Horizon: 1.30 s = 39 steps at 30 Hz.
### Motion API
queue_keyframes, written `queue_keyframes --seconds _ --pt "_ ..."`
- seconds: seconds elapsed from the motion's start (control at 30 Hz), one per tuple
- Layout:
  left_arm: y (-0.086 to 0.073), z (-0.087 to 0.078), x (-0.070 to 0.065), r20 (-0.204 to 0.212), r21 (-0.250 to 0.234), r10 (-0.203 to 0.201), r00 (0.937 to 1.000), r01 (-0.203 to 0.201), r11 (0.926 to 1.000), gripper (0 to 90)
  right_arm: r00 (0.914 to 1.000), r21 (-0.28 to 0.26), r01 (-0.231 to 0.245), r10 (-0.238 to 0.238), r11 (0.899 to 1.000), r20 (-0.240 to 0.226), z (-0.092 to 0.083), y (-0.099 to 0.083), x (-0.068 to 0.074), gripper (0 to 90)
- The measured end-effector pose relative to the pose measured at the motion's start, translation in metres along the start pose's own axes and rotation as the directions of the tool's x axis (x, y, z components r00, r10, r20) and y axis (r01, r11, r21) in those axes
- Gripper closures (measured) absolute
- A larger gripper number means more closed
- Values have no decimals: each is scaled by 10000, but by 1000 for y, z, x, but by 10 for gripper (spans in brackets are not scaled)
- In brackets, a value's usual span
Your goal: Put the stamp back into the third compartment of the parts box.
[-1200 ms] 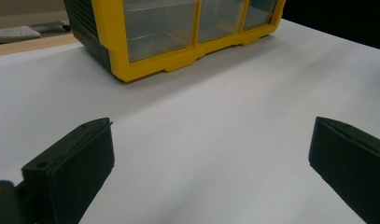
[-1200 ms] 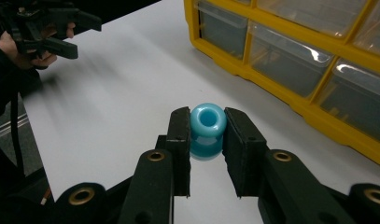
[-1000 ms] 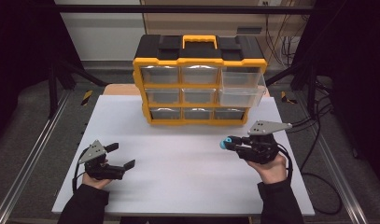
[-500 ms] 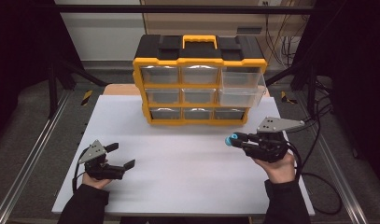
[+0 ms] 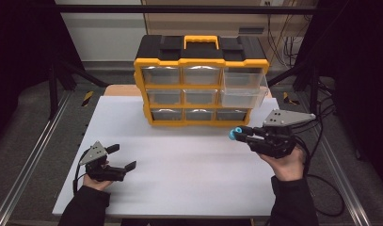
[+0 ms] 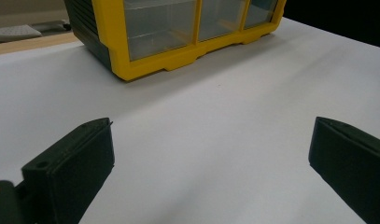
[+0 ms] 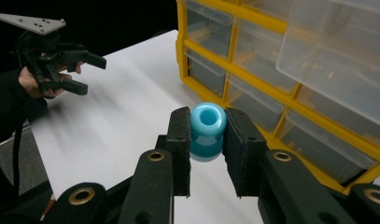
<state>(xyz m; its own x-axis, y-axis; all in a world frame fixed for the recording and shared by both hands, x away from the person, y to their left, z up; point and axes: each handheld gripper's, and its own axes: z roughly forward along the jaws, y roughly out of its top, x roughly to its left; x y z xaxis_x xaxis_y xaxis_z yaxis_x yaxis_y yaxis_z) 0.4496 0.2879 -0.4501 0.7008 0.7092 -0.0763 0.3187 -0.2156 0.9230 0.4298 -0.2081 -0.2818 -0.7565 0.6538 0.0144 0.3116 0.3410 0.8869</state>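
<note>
A small light-blue cylinder with a hole through its top (image 7: 207, 122) is clamped between the jaws of my right gripper (image 7: 207, 136). In the high view that gripper (image 5: 239, 133) hovers over the table's right side with the blue cylinder (image 5: 233, 135) at its tip, just in front of the organizer's lower right corner. The yellow and black drawer organizer (image 5: 201, 61) stands at the back, and its middle-right clear drawer (image 5: 243, 96) is pulled out. My left gripper (image 5: 122, 157) rests low at the front left, open with nothing between its jaws (image 6: 211, 154).
The white table top (image 5: 189, 165) spreads between the two hands. Metal rails run along both sides of the table. Cables trail at the right, behind the right hand. The pulled-out drawer (image 7: 337, 51) overhangs the space above the right gripper.
My right gripper has moved a little to the right and up with the blue cylinder still in it. The left gripper has stayed where it was.
</note>
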Motion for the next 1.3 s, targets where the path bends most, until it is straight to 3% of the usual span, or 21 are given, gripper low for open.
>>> queue_keyframes --seconds 0.73,1.3 --pt "0 0 0 -6 -10 -3 10000 3 10000 0 9984 -73 413 -410 9991 377 -23 38 -1 727" --pt "0 0 0 -1 -18 -6 10000 6 10000 0 9963 -75 460 -453 9989 735 -22 63 -8 727"
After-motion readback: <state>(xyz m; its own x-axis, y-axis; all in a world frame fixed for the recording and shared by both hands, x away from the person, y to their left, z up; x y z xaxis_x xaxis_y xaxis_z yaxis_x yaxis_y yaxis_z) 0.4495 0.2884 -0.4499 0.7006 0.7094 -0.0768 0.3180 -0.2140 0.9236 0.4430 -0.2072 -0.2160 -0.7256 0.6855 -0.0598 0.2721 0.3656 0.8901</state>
